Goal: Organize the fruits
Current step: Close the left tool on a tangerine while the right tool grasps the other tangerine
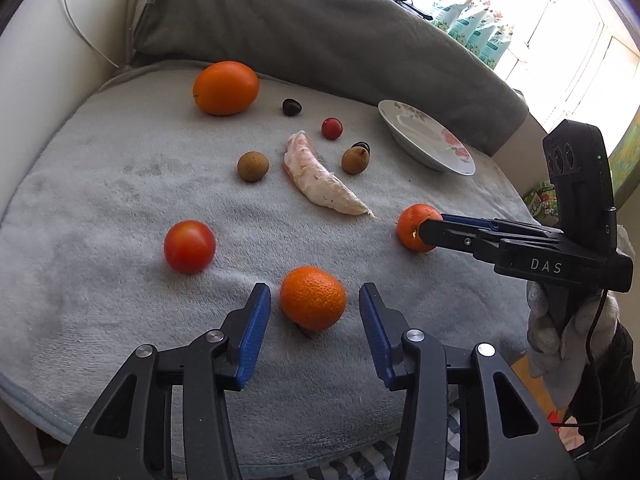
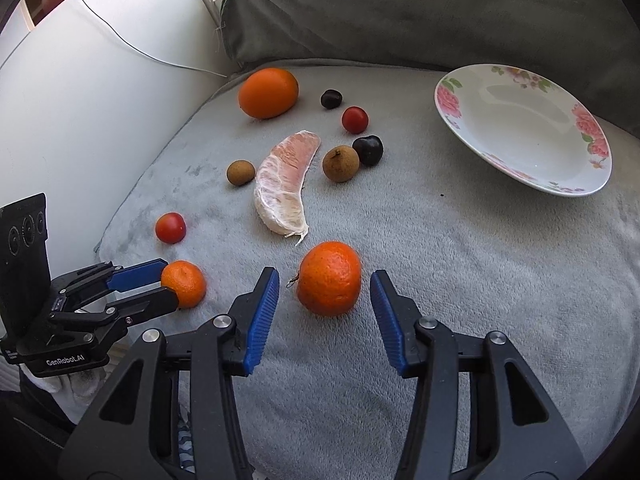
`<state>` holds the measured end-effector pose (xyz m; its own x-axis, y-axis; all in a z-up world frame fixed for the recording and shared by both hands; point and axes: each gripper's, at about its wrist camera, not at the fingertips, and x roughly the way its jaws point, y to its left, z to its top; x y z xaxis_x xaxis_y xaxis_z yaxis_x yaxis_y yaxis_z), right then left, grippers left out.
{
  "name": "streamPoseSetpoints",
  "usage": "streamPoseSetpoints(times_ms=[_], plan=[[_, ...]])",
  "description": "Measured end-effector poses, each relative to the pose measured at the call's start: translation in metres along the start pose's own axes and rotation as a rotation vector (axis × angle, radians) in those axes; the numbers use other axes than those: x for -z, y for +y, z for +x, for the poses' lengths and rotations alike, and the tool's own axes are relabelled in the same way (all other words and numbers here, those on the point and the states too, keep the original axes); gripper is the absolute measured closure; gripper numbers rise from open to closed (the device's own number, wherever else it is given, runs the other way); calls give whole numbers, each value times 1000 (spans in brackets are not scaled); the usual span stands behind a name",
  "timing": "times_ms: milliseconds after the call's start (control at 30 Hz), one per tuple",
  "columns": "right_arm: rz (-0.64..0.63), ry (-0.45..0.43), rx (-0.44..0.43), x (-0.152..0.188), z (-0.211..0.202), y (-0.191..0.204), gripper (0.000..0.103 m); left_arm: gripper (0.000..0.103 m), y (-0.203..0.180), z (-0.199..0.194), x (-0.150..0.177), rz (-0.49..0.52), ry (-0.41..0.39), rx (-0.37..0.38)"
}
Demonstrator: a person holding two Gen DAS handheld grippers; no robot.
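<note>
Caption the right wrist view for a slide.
Right tool open around a mandarin; empty plate beyond on the blanket.

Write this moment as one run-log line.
left gripper: open around tangerine | right gripper: open around second tangerine | plate: empty

Fluffy matt grey cloth (image 2: 460, 264) underneath, glossy white ceramic plate (image 2: 520, 128) with flower print at upper right, pebbled tangerine (image 2: 329, 278) skin, smooth shiny tomato (image 1: 189, 246) at left, ribbed blue pads (image 2: 262, 320) on matt black plastic fingers, bright metal rivets
</note>
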<state>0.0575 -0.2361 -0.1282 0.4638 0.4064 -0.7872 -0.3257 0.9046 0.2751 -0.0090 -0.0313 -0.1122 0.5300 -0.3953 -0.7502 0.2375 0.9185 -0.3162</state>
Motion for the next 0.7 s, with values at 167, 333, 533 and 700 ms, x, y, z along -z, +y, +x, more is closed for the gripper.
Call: streamPoseSetpoints(times_ms=[167, 333, 533, 700], plan=[[-10, 12, -2, -2, 7, 4, 57, 67, 1, 4, 2, 2, 12, 0], [-7, 21, 0, -2, 12, 3, 66, 69, 1, 6, 2, 2, 12, 2], [7, 13, -7, -2, 13, 0, 68, 69, 3, 5, 2, -15, 4, 13], [12, 4, -8, -2, 11, -1, 68, 70, 2, 4, 1, -21, -4, 17]])
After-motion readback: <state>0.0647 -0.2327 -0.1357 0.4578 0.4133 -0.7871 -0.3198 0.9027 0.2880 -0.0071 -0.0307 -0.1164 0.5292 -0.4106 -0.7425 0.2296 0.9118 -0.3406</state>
